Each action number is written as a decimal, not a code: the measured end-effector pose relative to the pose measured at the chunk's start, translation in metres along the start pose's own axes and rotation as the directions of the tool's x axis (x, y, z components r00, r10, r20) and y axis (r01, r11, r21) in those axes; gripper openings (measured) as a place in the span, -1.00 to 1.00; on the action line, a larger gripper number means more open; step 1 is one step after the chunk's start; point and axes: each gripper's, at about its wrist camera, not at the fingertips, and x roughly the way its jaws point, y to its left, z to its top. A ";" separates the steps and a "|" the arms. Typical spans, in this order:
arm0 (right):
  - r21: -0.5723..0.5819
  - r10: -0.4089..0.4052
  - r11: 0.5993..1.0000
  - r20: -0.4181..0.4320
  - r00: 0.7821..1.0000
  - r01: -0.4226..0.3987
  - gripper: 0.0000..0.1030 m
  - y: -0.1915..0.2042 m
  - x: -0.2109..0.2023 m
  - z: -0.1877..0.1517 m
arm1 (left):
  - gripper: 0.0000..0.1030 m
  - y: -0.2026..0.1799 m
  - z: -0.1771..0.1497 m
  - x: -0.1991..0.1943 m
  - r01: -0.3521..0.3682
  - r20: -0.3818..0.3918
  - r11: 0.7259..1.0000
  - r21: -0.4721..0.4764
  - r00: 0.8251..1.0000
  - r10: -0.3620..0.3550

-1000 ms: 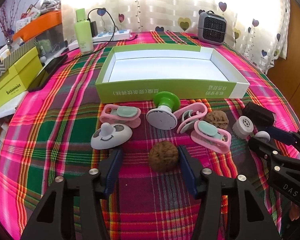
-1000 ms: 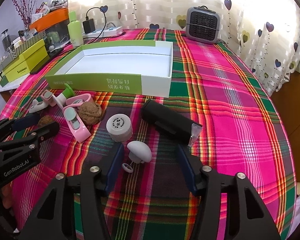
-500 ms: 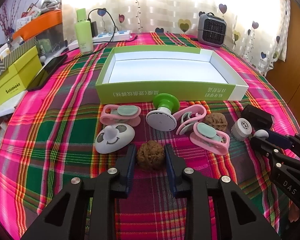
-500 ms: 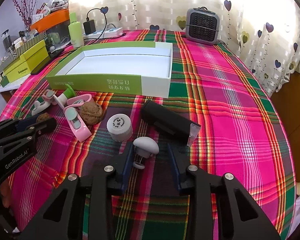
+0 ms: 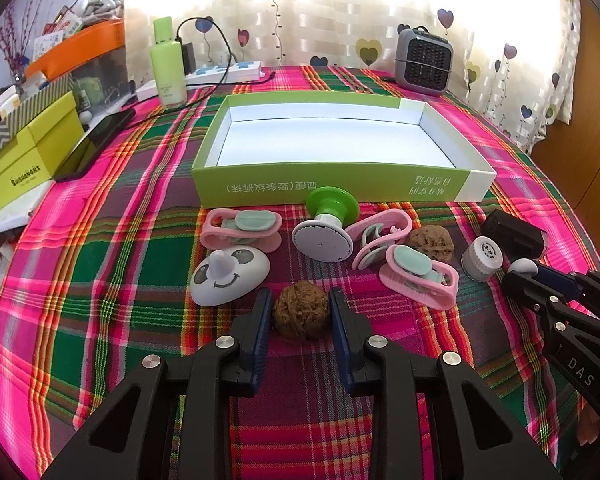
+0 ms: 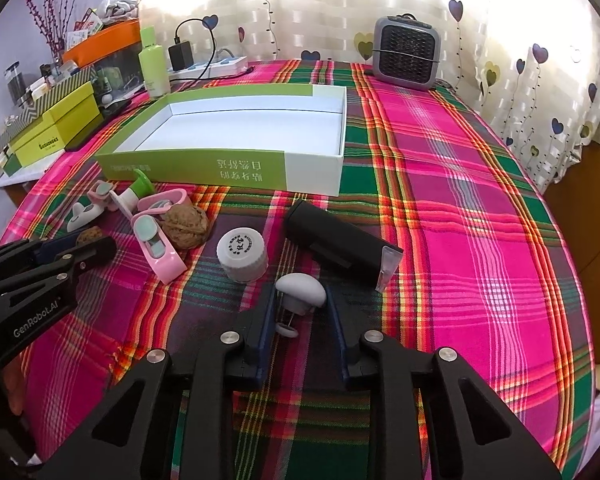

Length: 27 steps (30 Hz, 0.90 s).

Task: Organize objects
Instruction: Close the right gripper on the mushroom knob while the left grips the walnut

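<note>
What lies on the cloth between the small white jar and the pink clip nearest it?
In the right wrist view, the cloth between the white jar and the pink clip is bare; the walnut sits just behind.

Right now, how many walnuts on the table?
2. One walnut sits between the left gripper pads, near the panda-face piece. The other walnut lies right of the pink clips, beside the white cap. None visible elsewhere.

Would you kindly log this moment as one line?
left gripper: shut on walnut | right gripper: just closed on white knob | green box: empty
</note>
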 end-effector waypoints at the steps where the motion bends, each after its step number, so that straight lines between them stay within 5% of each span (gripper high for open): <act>1: 0.001 0.000 1.000 0.000 1.000 0.000 -0.50 0.000 0.000 0.000 | -0.49 0.000 0.000 0.000 0.001 0.000 1.000 -0.001 1.000 -0.001; 27: -0.002 0.067 0.998 0.022 0.997 -0.067 -0.50 0.009 -0.010 -0.006 | -0.50 0.000 -0.002 -0.018 0.056 0.052 0.998 -0.009 0.997 -0.056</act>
